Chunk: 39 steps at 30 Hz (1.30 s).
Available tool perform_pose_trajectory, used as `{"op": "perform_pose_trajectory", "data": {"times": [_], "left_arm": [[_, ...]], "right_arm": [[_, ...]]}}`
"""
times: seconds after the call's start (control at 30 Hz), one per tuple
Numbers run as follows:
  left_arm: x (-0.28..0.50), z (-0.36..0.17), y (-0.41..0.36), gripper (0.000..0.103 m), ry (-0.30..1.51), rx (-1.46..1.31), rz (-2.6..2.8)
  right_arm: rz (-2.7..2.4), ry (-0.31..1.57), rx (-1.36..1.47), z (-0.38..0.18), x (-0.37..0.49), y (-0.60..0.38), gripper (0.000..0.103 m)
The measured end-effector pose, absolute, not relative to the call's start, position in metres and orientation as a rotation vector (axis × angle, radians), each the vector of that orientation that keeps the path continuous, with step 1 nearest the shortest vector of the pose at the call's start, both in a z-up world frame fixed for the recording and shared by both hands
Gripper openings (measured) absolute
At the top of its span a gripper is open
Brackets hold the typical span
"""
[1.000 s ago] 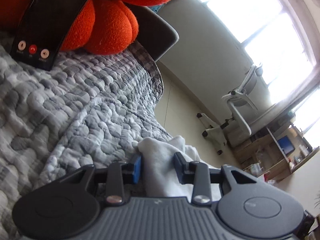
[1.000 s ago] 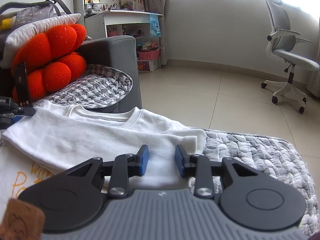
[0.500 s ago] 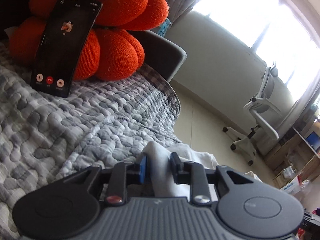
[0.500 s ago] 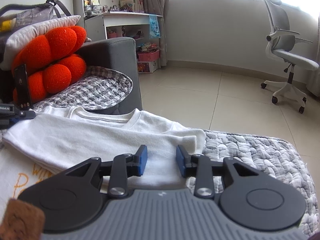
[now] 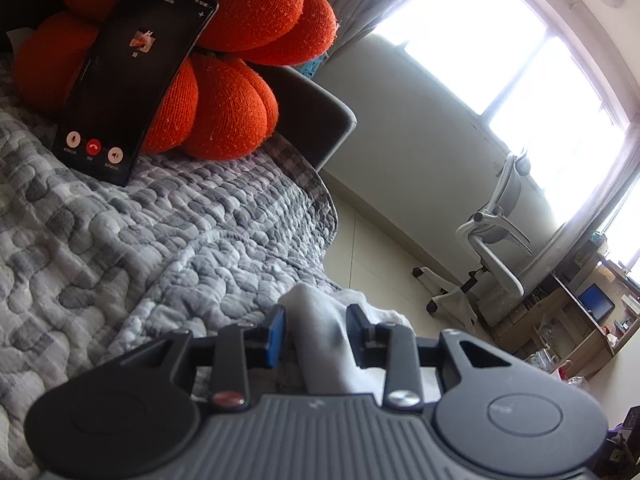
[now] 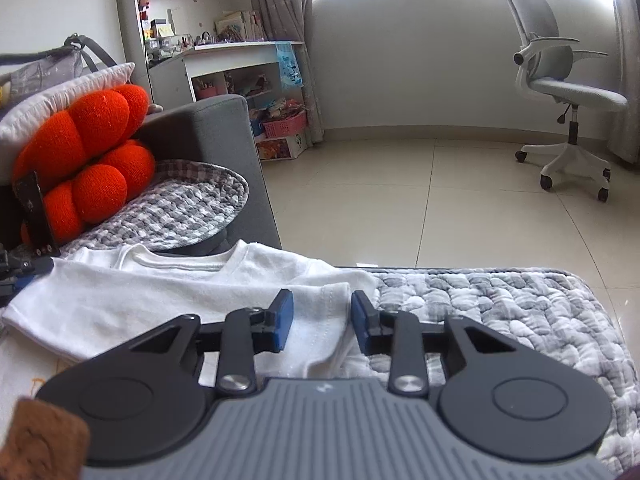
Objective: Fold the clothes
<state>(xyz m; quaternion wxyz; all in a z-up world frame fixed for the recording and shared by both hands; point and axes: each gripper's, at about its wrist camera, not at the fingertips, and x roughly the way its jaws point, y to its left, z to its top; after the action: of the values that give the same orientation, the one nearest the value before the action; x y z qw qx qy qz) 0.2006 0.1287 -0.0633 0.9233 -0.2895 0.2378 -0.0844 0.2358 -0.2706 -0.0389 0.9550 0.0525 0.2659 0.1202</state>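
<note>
A white T-shirt (image 6: pixel 168 300) lies partly folded on the grey quilt (image 6: pixel 500 304), neckline toward the sofa arm. My right gripper (image 6: pixel 322 322) is open, its blue pads either side of the shirt's folded right corner. In the left wrist view a bunched ridge of the white shirt (image 5: pixel 320 332) runs between the pads of my left gripper (image 5: pixel 316 334), which stand apart with a gap on each side of the cloth. The left gripper's tip shows at the far left edge of the right wrist view (image 6: pixel 16 272).
An orange knot cushion (image 5: pixel 224 60) with a black phone (image 5: pixel 132 76) leaning on it sits at the sofa's back. The grey sofa arm (image 6: pixel 224 152) is behind the shirt. A white office chair (image 6: pixel 568 112) stands on the tiled floor (image 6: pixel 400 200). Shelves and desk line the wall.
My left gripper closed in on the shirt ridge half a second ago and has now opened wider. It has also tilted up and pulled back. My right gripper opened slightly and shifted little.
</note>
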Motion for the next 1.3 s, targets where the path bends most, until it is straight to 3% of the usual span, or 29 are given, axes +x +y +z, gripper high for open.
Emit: {"op": "perform_pose_trajectory", "data": {"times": [0.07, 0.2, 0.53, 0.83, 0.87, 0.9, 0.97, 1.3], "left_arm": [[0.199, -0.063, 0.130, 0.032, 0.478, -0.596, -0.171], [0.196, -0.061, 0.133, 0.032, 0.457, -0.604, -0.162], [0.190, -0.055, 0.136, 0.031, 0.400, -0.603, -0.167], [0.188, -0.043, 0.113, 0.019, 0.422, -0.434, -0.281], [0.187, -0.042, 0.110, 0.017, 0.429, -0.413, -0.299], [0.187, -0.041, 0.107, 0.017, 0.438, -0.389, -0.317], [0.188, -0.041, 0.100, 0.017, 0.461, -0.341, -0.351], [0.193, -0.053, 0.079, 0.016, 0.537, -0.170, -0.339]], "right_arm": [[0.238, 0.538, 0.093, -0.039, 0.235, -0.269, 0.034], [0.179, 0.518, 0.033, -0.036, 0.230, -0.263, 0.004], [0.070, 0.521, -0.076, -0.035, 0.228, -0.256, 0.003], [0.096, 0.495, -0.018, -0.029, 0.222, -0.260, 0.016], [0.103, 0.484, -0.013, -0.027, 0.220, -0.260, 0.021], [0.113, 0.472, -0.013, -0.025, 0.218, -0.258, 0.034], [0.138, 0.452, -0.021, -0.022, 0.214, -0.254, 0.041], [0.208, 0.567, -0.109, -0.038, 0.225, -0.233, 0.035]]}}
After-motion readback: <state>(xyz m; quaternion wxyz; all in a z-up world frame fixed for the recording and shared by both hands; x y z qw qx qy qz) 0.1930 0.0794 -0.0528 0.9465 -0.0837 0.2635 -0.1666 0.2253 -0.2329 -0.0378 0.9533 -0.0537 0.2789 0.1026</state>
